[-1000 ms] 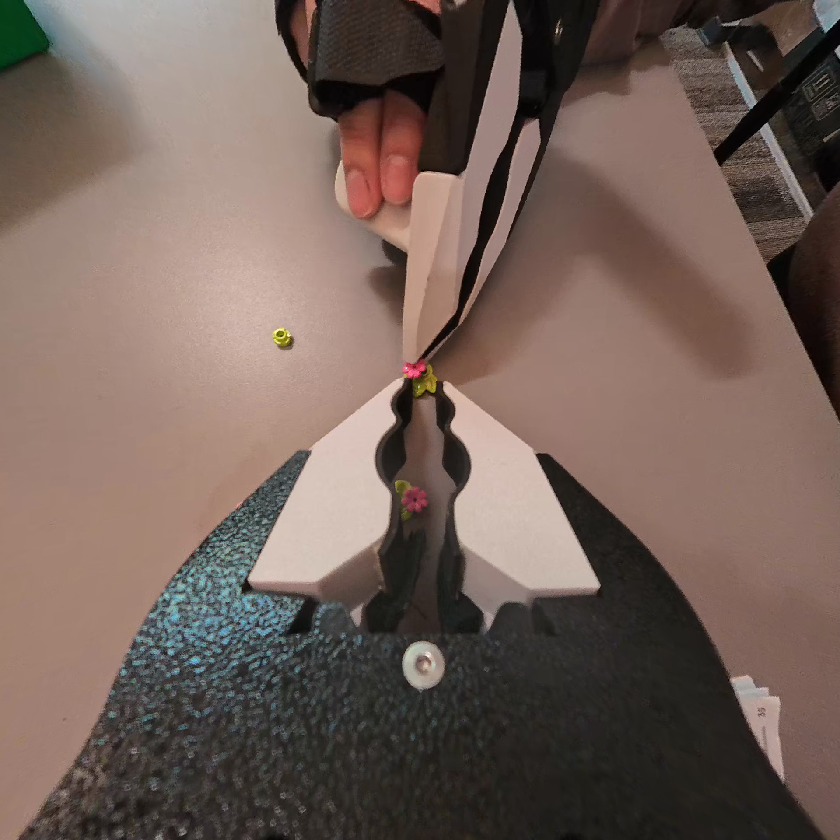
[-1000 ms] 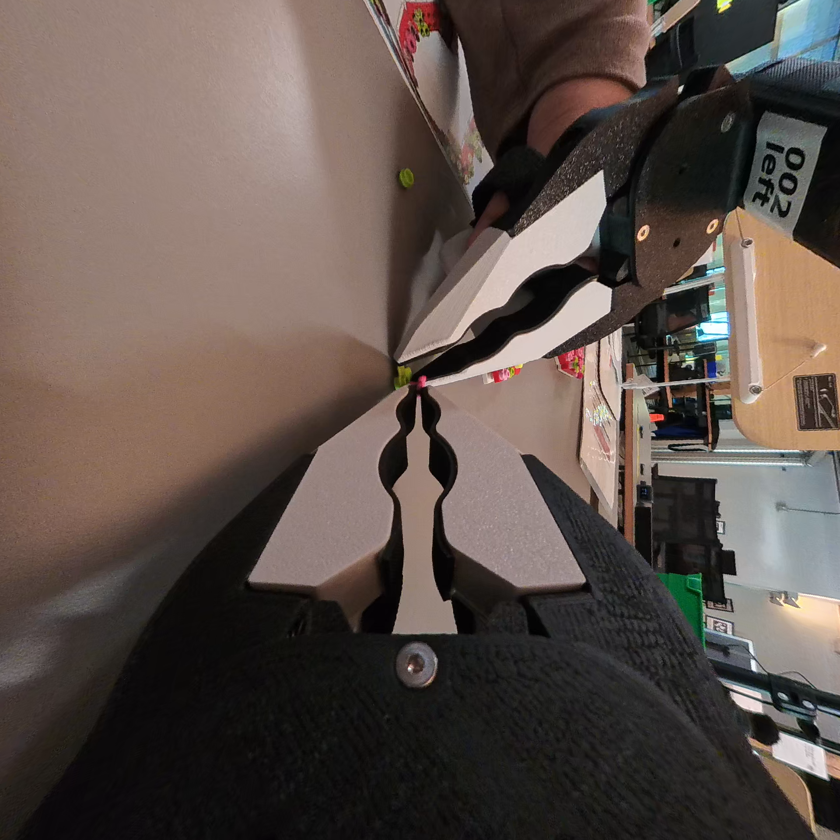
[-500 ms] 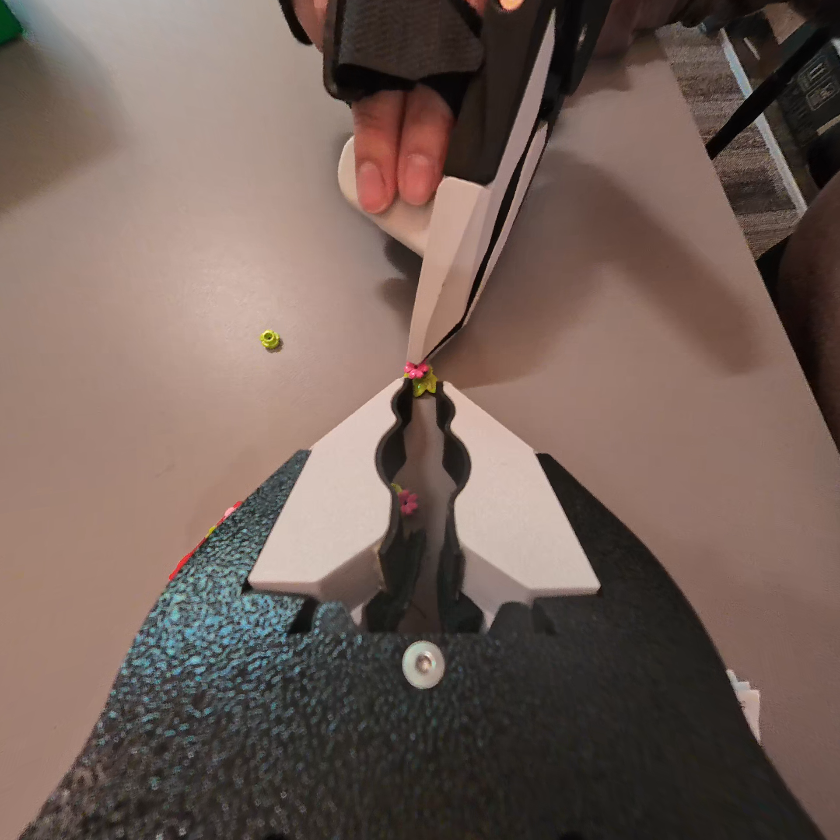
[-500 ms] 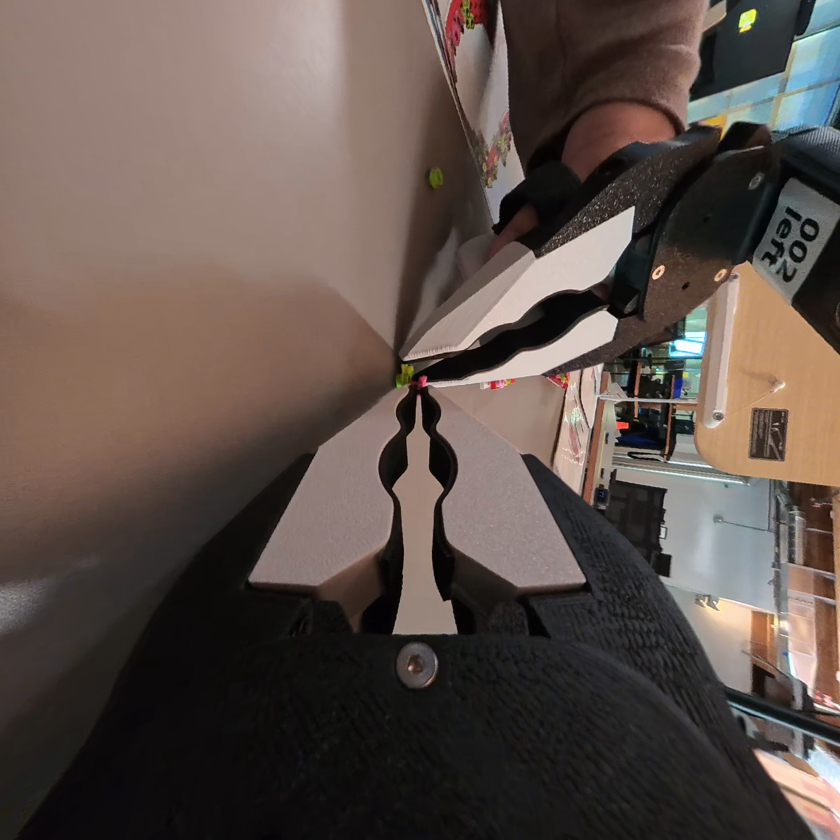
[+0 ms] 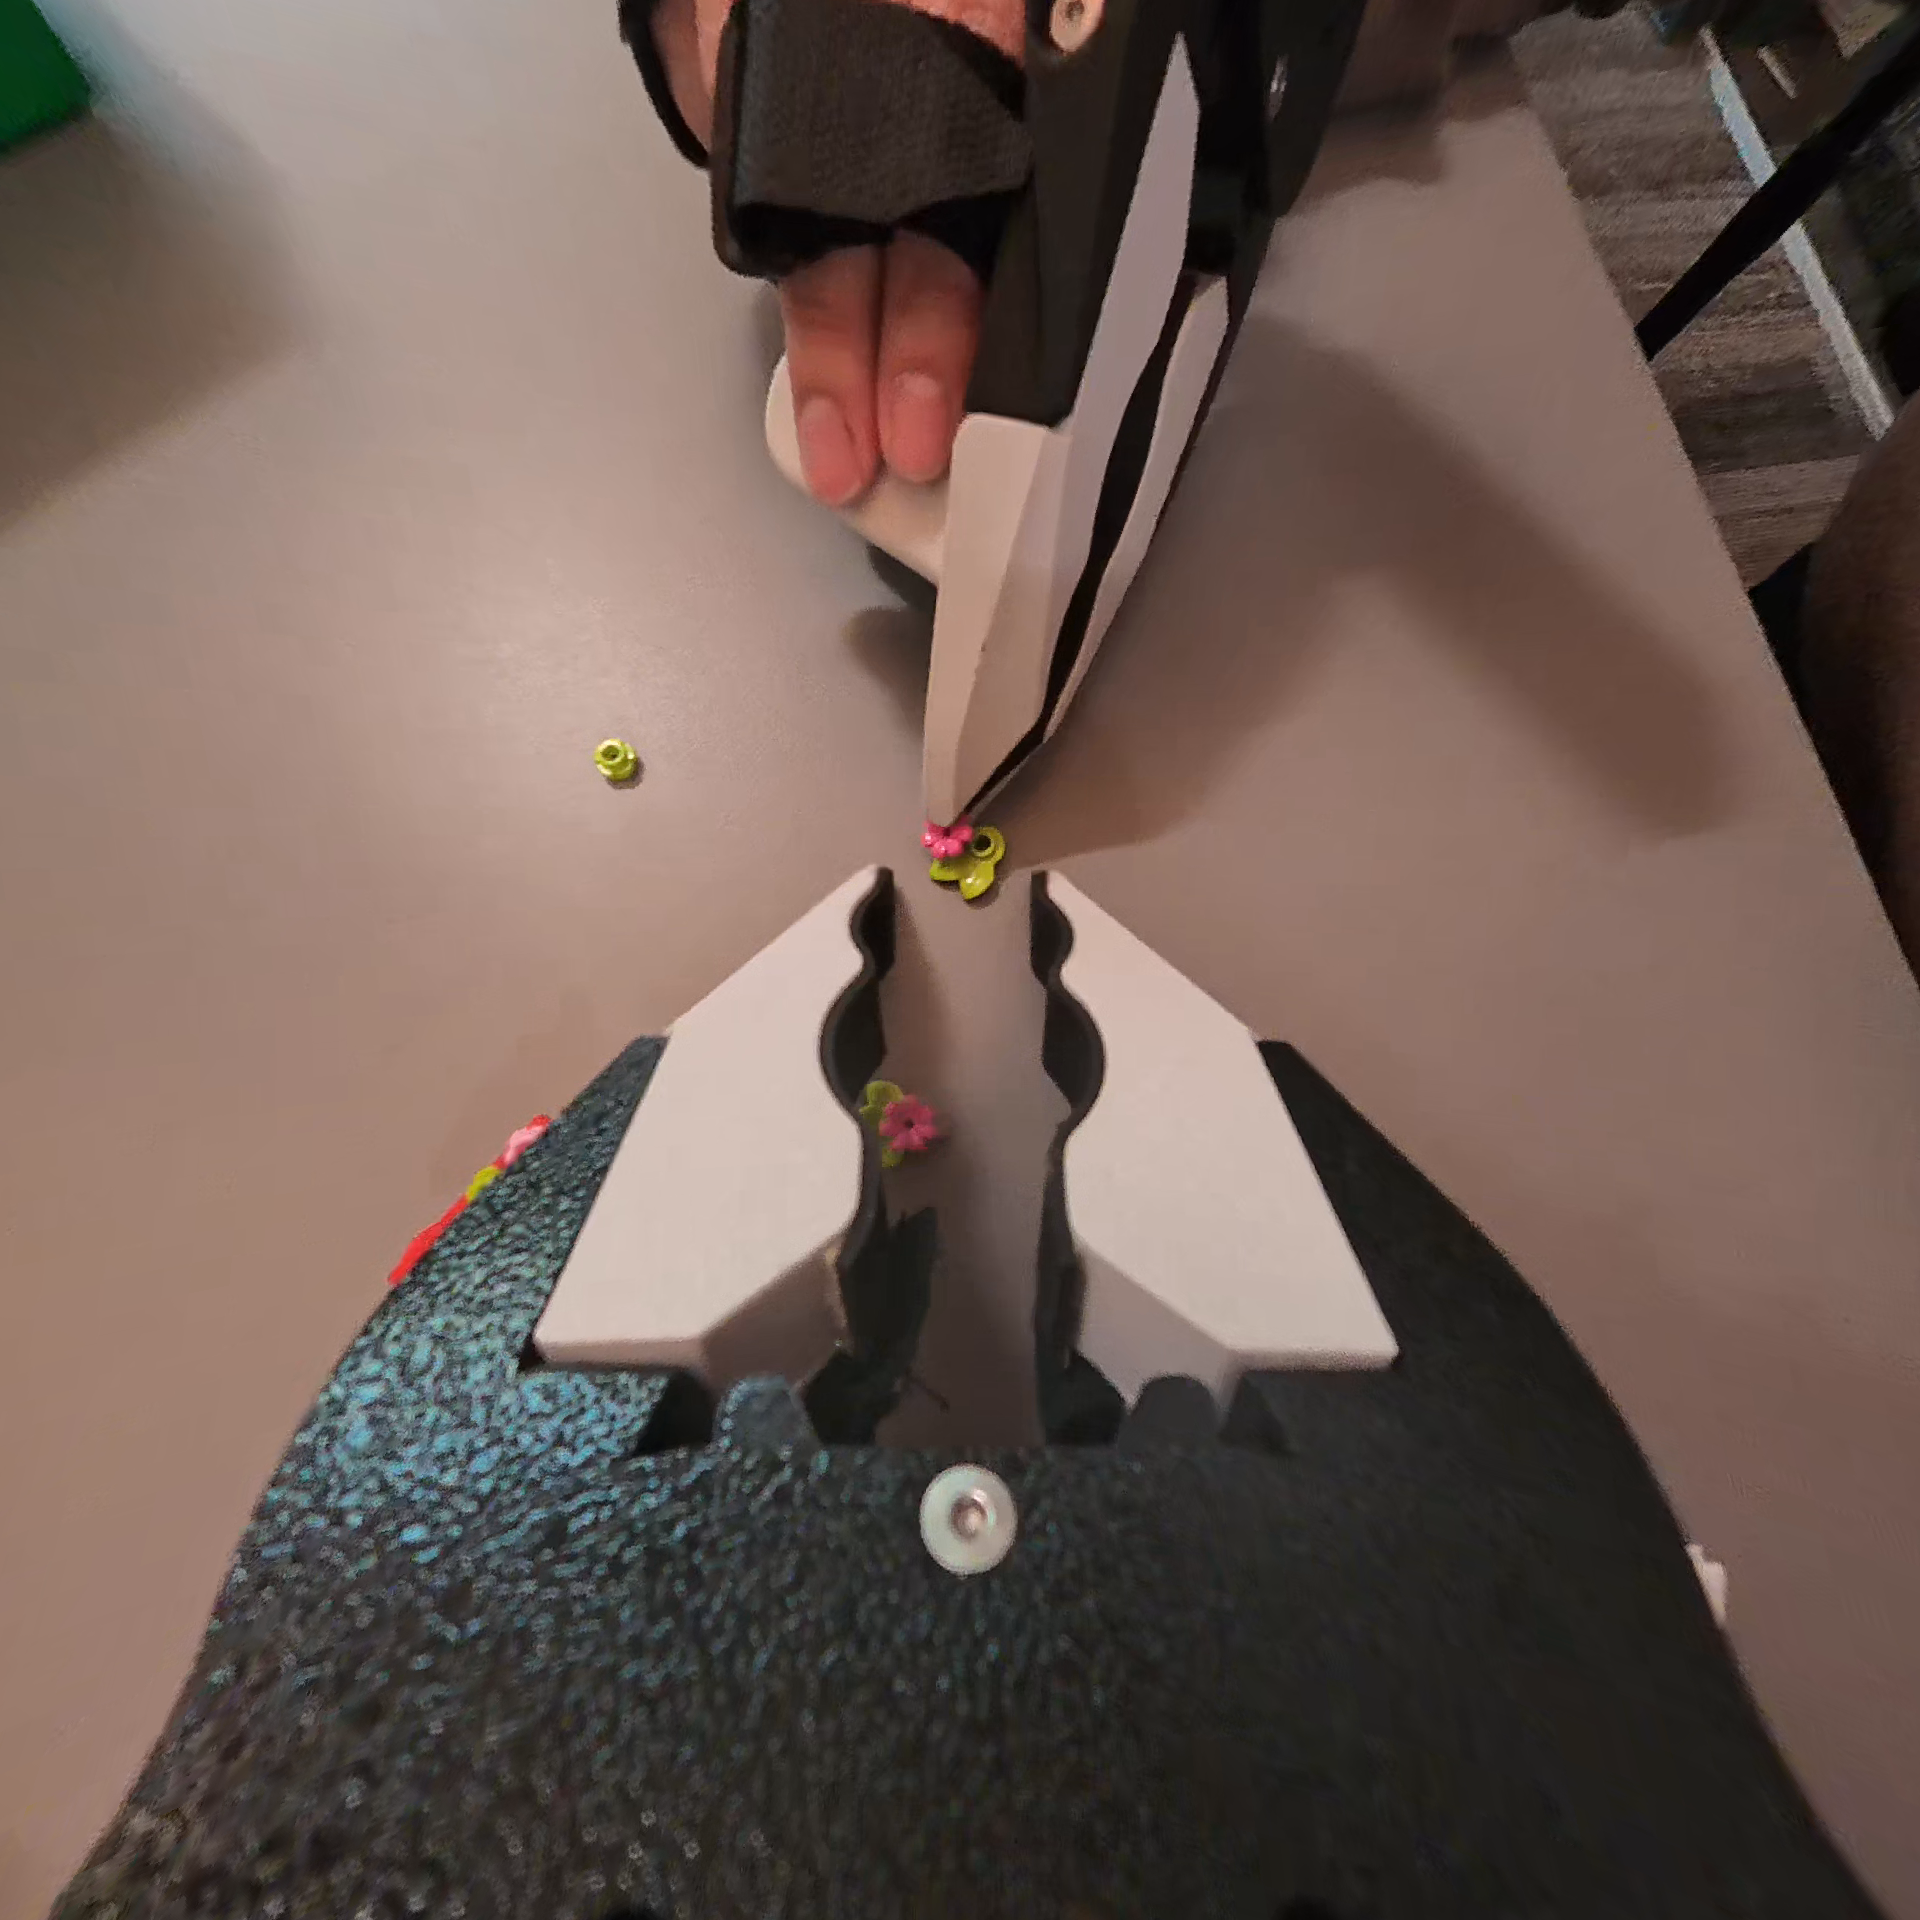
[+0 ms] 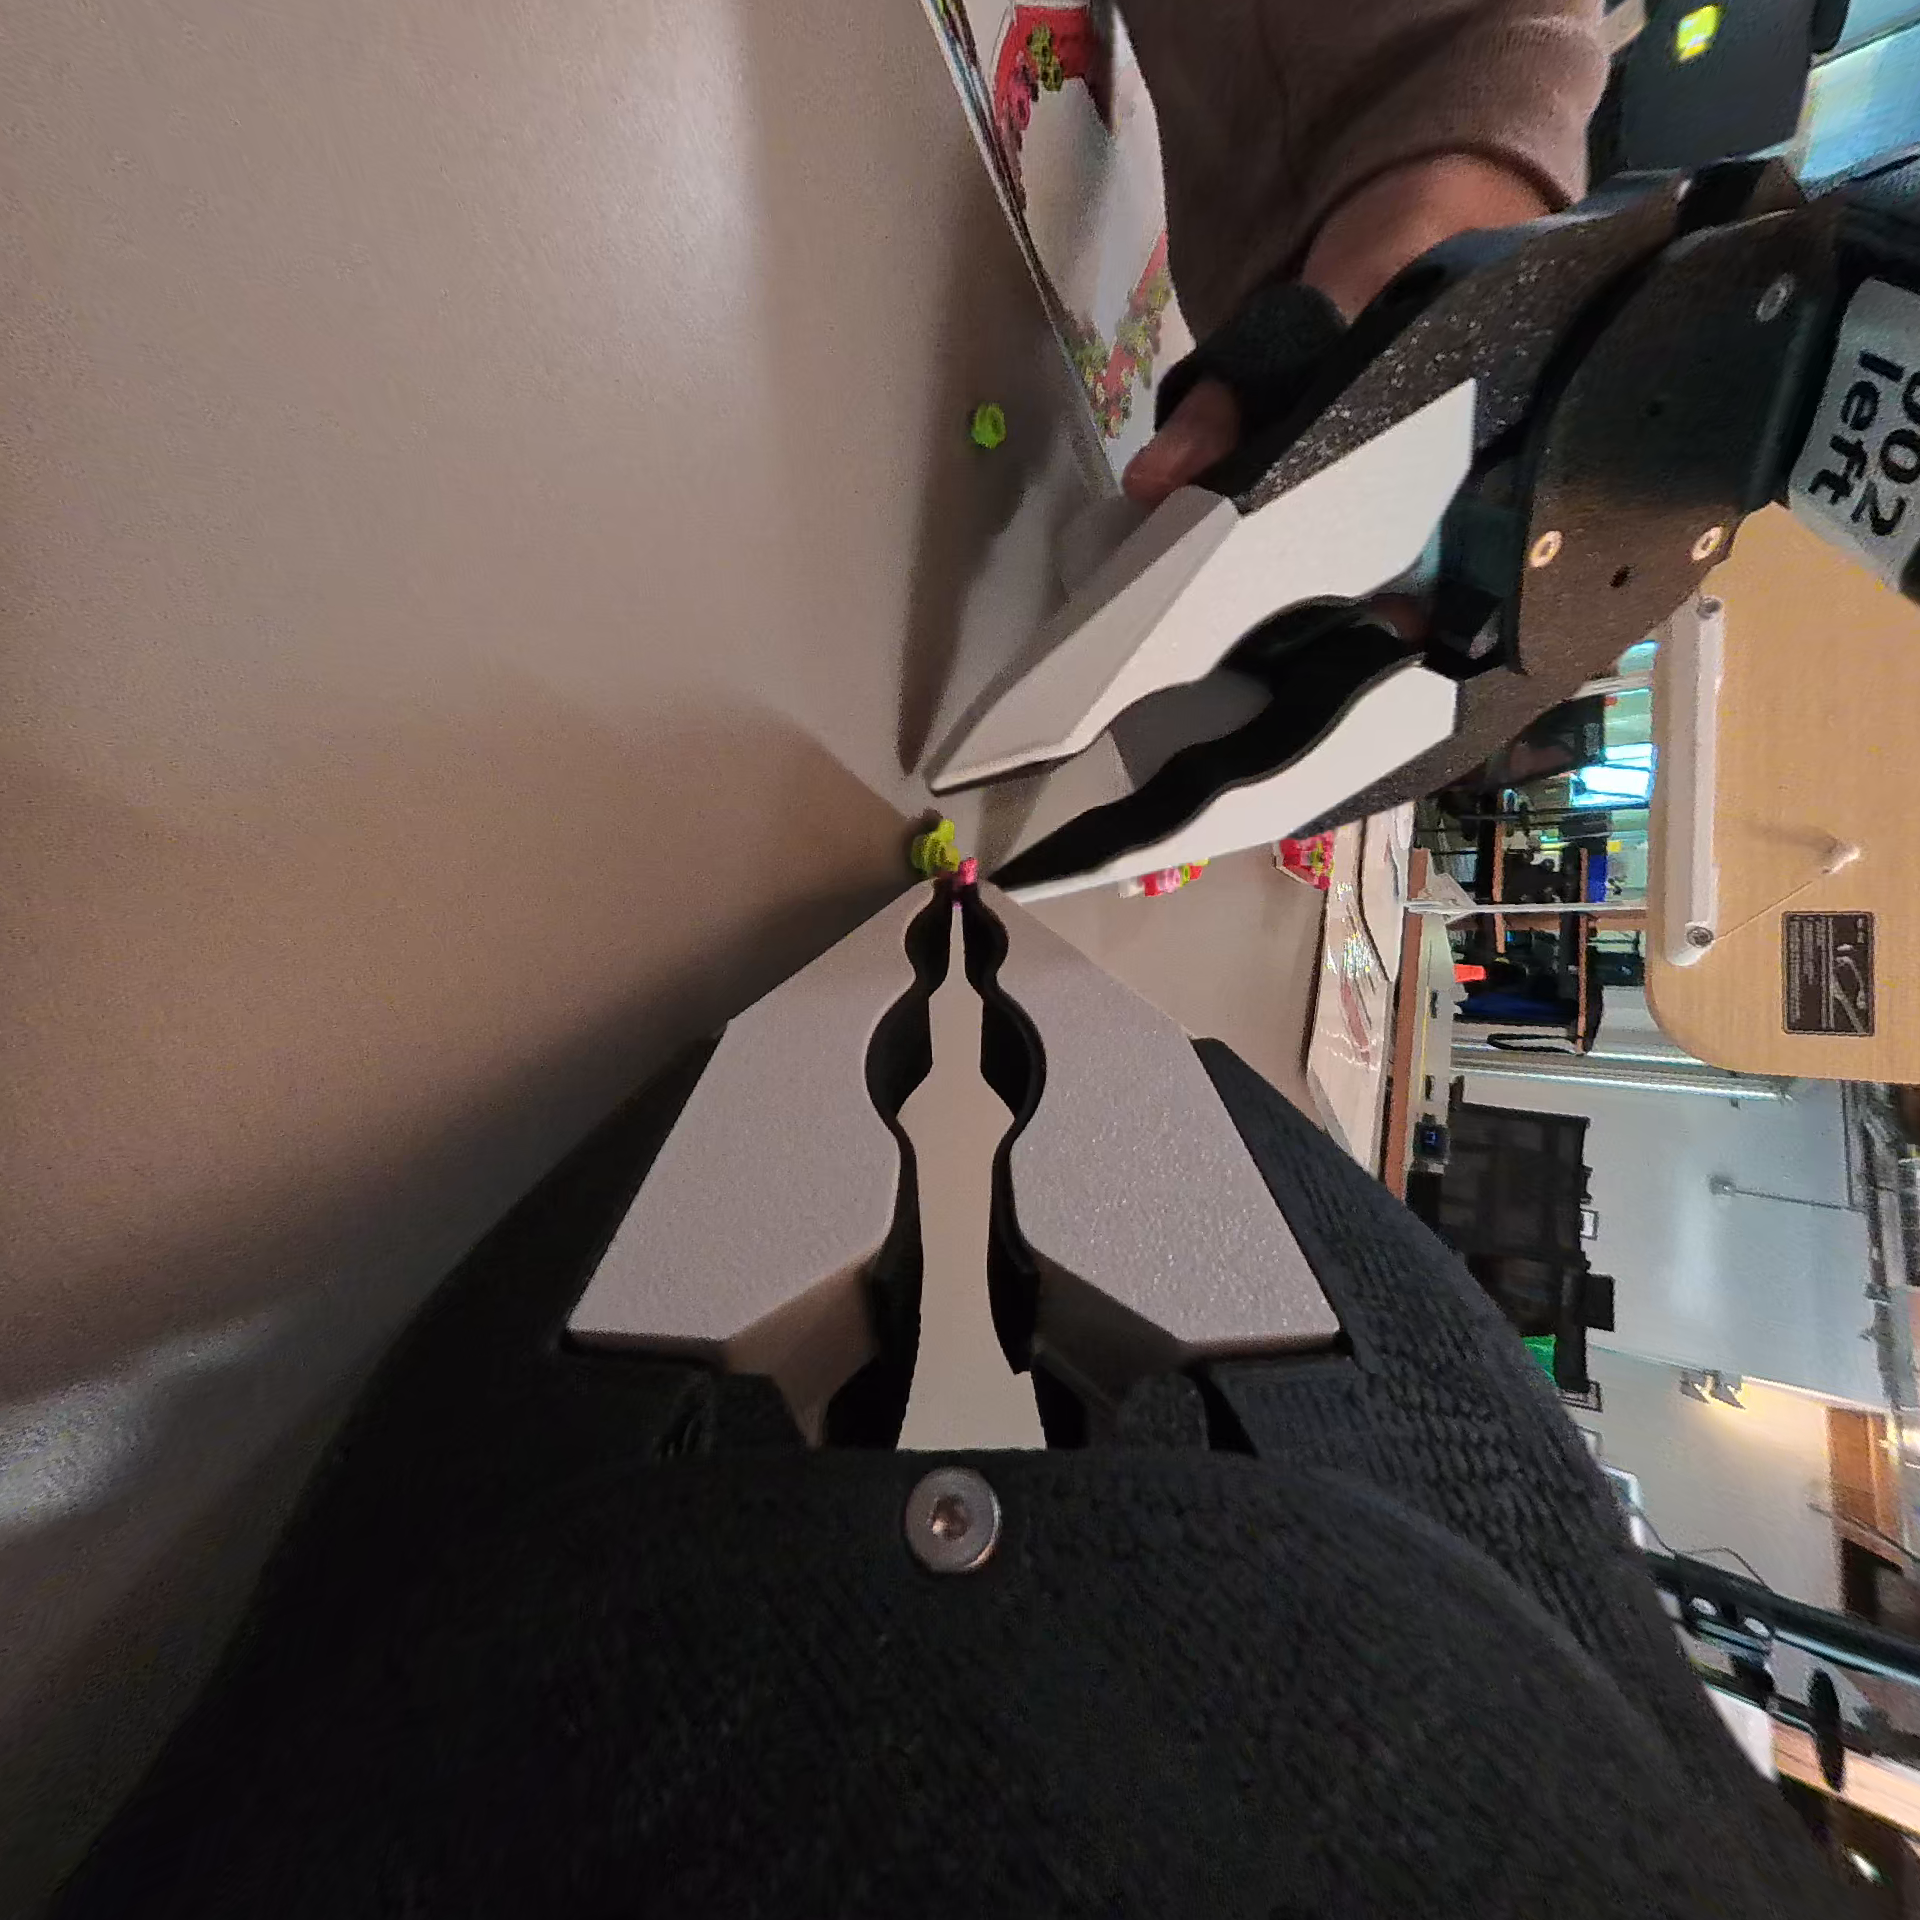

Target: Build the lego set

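Note:
A pink flower (image 5: 948, 837) sits on a lime leaf piece (image 5: 975, 871) just in front of my left gripper (image 5: 961, 888), which is open with its jaws apart on either side of the piece. My right gripper (image 5: 951, 821) comes down from above and is shut on the pink flower (image 6: 966, 873). In the right wrist view the lime leaf (image 6: 933, 847) hangs at the tips of my right gripper (image 6: 958, 906), and the open left gripper (image 6: 964, 831) faces it. I cannot tell whether the leaf touches the table.
A second flower-and-leaf piece (image 5: 902, 1124) lies on the table between my left fingers. A lime round stud (image 5: 616, 758) lies to the left, and also shows in the right wrist view (image 6: 987, 426). Red and pink pieces (image 5: 468, 1195) and an instruction booklet (image 6: 1091, 260) lie near. The table edge (image 5: 1704, 499) runs on the right. Left and right tips are no more than a few centimetres apart.
My left gripper has opened and let go of the lime leaf piece. My right gripper stays shut on the pink flower.

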Motion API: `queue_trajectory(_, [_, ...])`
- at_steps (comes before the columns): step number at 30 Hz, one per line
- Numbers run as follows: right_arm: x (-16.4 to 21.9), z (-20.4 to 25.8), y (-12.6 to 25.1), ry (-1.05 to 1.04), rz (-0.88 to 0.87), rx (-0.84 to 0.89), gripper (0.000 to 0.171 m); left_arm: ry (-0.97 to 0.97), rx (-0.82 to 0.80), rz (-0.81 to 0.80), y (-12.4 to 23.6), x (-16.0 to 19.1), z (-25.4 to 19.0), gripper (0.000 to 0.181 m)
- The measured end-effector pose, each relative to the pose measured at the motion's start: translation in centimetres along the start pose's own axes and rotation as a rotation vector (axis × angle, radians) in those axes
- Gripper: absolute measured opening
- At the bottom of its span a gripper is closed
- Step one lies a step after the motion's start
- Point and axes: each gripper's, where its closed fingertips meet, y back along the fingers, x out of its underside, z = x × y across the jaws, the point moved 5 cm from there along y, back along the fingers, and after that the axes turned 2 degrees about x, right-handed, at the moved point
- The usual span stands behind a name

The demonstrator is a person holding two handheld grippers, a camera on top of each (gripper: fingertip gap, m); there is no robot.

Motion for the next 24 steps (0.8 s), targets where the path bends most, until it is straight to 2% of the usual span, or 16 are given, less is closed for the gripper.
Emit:
queue_trajectory(6, [0.3, -0.1, 0.1, -0.049, -0.019, 0.001, 0.0, -0.054, -0.021, -0.006, 0.1, 0.0, -0.1, 0.017])
queue_trajectory(11, [1.3, -0.9, 0.6, -0.191, -0.062, 0.018, 0.0, -0.341, -0.142, -0.092, 1.3, -1.1, -1.7, 0.019])
queue_trajectory(17, [1.6, -1.5, 1.0, -0.322, -0.125, 0.007, 0.0, -0.624, -0.245, 0.027, 0.4, -0.5, -2.9, 0.017])
queue_trajectory(24, [0.6, -0.6, 0.4, -0.299, -0.119, -0.06, 0.0, -0.721, -0.313, 0.1, 0.0, 0.2, -2.4, 0.01])
